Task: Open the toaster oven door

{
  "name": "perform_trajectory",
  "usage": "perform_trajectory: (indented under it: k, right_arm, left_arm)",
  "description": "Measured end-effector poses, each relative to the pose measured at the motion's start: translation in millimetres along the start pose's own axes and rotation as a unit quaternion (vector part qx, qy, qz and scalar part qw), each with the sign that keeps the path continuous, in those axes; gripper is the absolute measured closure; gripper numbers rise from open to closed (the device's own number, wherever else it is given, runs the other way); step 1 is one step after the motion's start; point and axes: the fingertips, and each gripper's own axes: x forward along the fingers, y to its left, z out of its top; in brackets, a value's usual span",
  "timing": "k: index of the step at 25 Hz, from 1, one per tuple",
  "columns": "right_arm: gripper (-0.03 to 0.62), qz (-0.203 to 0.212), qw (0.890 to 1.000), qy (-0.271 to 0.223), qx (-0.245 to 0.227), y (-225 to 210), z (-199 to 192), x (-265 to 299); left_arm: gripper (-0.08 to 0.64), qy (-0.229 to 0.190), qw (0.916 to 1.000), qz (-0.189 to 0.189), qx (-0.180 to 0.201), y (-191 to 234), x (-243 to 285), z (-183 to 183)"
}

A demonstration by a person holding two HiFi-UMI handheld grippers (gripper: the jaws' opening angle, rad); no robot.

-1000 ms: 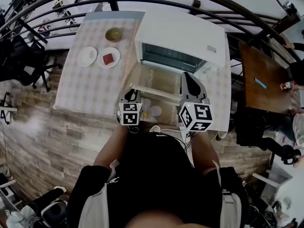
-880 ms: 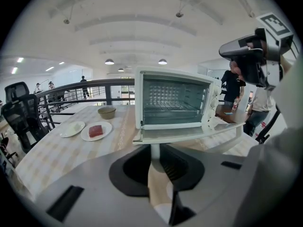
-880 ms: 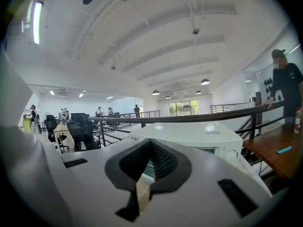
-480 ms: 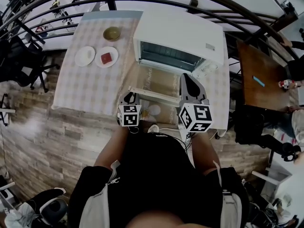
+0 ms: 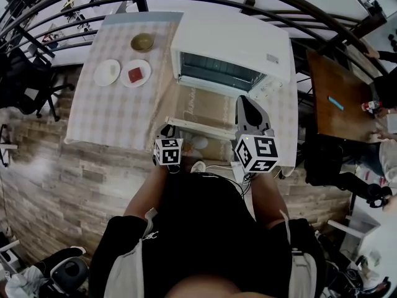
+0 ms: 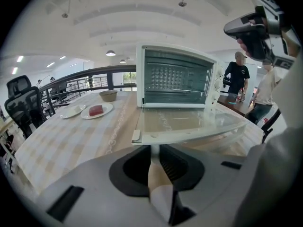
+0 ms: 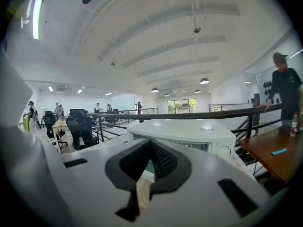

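Observation:
A white toaster oven (image 5: 231, 42) stands on the checked table (image 5: 105, 110), and its glass door (image 5: 211, 107) hangs open, lying almost flat toward me. In the left gripper view the oven (image 6: 177, 74) faces me, with the door (image 6: 189, 122) level in front of it. My left gripper (image 5: 167, 131) is shut on the left end of the door handle (image 6: 152, 150). My right gripper (image 5: 248, 107) hovers over the door's right side with its jaws together and nothing between them. The oven's top (image 7: 184, 129) shows beyond it.
Two white plates (image 5: 107, 72), one with a red piece (image 5: 135, 74), and a small bowl (image 5: 142, 42) sit on the table's left half. A dark railing (image 5: 260, 5) runs behind the oven. A brown side table (image 5: 338, 98) and office chairs (image 5: 25, 79) stand nearby.
The door handle has come a little nearer to me along with the left gripper, and the view has shifted slightly. The right gripper has hardly moved.

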Motion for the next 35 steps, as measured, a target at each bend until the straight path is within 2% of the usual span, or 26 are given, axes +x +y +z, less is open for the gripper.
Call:
perform_trajectory:
  k: [8, 19, 27, 35]
  right_arm:
    - [0.589, -0.003, 1.000, 0.008, 0.000, -5, -4, 3]
    - [0.589, 0.008, 1.000, 0.007, 0.009, 2, -6, 19]
    - [0.589, -0.002, 1.000, 0.003, 0.013, -9, -2, 13]
    - [0.589, -0.005, 1.000, -0.012, 0.016, -11, 4, 1]
  left_arm:
    - [0.488, 0.018, 0.9998, 0.003, -0.002, 1, 11, -17]
    - [0.482, 0.035, 0.9992, -0.015, 0.008, 0, 18, -18]
    - [0.482, 0.032, 0.9990, -0.026, 0.015, 0, 18, -17]
    - [0.477, 0.056, 0.9978, -0.035, -0.002, 0, 20, -23]
